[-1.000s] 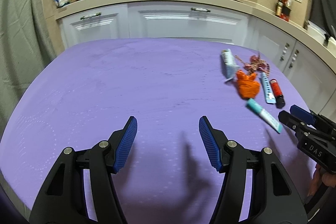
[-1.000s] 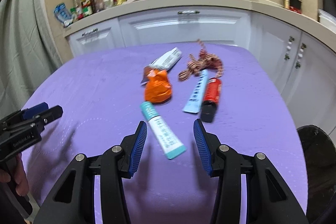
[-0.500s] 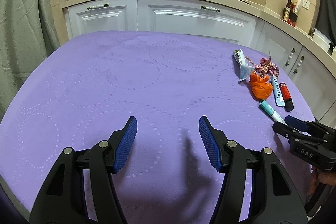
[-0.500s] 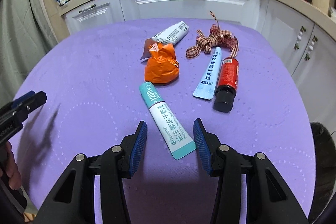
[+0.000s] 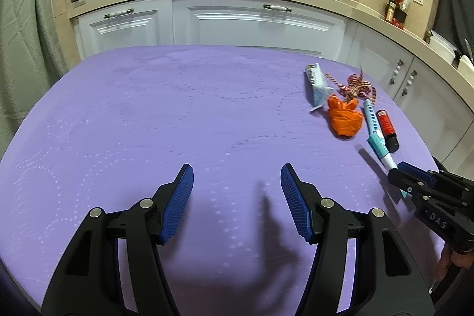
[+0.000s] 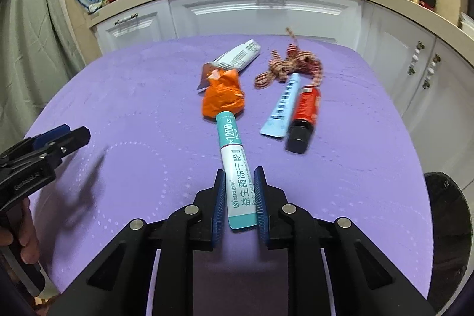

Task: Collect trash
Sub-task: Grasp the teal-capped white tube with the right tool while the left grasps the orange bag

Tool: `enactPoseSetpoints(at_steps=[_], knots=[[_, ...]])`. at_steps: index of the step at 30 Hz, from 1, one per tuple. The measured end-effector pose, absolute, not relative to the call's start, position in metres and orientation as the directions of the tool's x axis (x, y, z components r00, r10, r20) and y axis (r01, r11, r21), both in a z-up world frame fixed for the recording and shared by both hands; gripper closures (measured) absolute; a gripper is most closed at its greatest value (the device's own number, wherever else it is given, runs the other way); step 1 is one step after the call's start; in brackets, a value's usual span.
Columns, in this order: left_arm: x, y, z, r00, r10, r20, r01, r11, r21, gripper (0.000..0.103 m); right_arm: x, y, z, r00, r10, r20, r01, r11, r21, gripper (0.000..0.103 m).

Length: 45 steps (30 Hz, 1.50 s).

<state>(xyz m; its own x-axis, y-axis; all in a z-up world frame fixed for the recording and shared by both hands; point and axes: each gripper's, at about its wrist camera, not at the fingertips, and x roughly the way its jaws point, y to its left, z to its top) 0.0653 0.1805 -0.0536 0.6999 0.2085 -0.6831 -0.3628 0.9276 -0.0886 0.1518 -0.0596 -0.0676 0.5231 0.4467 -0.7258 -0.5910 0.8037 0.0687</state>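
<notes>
R claw (image 6: 239, 191) just closed on teal sachet (image 6: 235, 165), L claw (image 5: 237, 185) open

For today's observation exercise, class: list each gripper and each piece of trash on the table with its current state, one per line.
right gripper: shut on the teal sachet, jaws just closed.
left gripper: open, empty.
teal sachet: gripped at near end.
orange wrapper: crumpled, lying.
red bottle: on its side.
ribbon: tangled, lying.
</notes>
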Motion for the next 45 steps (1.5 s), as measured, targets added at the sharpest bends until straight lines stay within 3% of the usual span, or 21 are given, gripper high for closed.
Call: enactPoseSetpoints(at_steps=[17,45], knots=[[0.113,0.125,-0.044,0.728,0.124,-0.674,-0.240,0.967,-0.081,0.043,0.194,-0.122,-0.047,0.655,0.391,-0.647,-0.434,0.895,0.101,0.082],[0.222,0.094,-0.063,0.664,0.137,-0.735,-0.208,0.978,-0.006,0.043,0.262,-0.130,-0.060,0.624,0.439,-0.646,-0.439,0.881,0.175,0.082]])
